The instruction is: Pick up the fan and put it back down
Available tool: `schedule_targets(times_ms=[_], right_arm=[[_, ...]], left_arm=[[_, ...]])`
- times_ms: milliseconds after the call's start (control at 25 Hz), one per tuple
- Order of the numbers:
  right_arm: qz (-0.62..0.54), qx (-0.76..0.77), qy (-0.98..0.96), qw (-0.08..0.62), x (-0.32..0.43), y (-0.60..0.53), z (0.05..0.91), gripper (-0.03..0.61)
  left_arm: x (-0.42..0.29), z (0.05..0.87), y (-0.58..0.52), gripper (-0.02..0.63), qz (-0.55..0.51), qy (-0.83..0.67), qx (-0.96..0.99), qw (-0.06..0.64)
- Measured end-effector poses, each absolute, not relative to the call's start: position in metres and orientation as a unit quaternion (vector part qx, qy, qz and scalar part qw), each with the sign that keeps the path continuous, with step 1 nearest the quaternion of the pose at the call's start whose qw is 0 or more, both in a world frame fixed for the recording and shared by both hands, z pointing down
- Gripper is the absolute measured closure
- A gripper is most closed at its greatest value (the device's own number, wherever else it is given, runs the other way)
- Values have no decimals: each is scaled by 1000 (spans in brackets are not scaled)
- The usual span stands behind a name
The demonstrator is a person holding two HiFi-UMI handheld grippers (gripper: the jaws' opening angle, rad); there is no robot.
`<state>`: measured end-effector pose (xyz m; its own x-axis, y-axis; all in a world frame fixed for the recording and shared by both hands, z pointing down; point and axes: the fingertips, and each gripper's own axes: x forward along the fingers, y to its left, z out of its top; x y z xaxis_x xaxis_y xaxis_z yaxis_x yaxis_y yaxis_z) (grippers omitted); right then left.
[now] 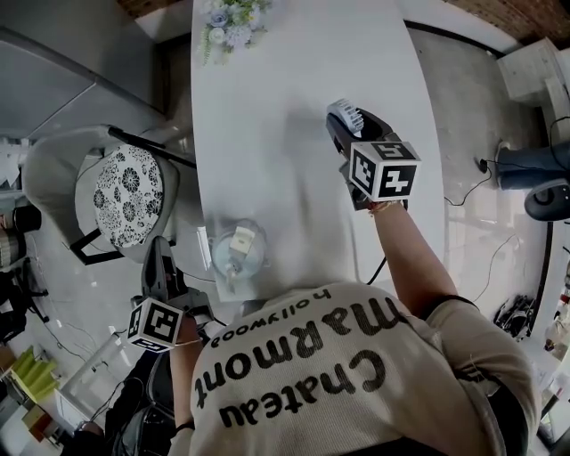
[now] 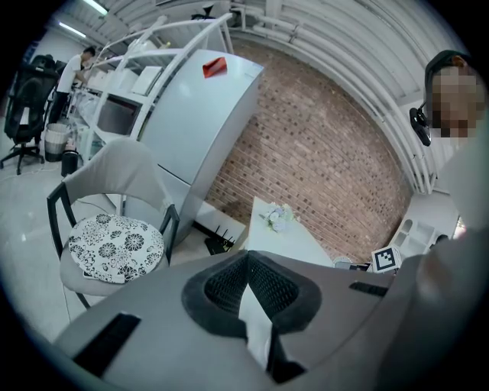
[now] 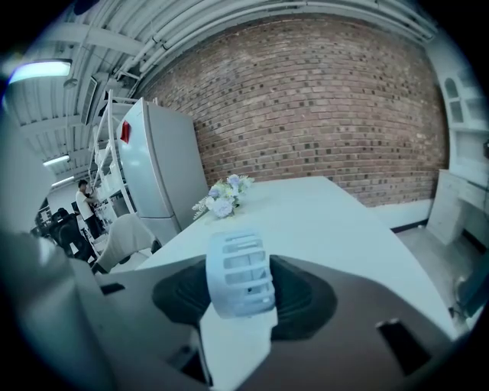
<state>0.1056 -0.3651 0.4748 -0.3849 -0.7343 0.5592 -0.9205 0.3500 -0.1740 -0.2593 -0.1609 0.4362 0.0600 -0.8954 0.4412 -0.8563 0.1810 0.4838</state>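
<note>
fan (image 3: 238,271) gripped in right gripper (image 1: 340,132) jaws, left gripper (image 2: 248,261) closed

- I've got a red brick wall (image 3: 321,114) at the far end
- tall white fridge (image 2: 191,130) standing near it
- grey shell chair (image 1: 53,174) with a black-and-white floral cushion (image 1: 129,191), beside the long white table (image 1: 267,134)
- glossy grey floor (image 1: 463,107)

You have a long white table (image 1: 267,134) in front of you. A bunch of pale flowers (image 1: 230,22) lies at its far end. A round see-through dish (image 1: 239,251) sits near the edge close to you.
</note>
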Motion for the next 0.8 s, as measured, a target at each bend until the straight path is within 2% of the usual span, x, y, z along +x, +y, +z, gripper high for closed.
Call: schedule_targets(times_ms=[800], right_arm=[[253, 514, -801, 177, 112, -367, 475, 374]], left_arm=[[-252, 416, -138, 612, -73, -704, 625, 328]])
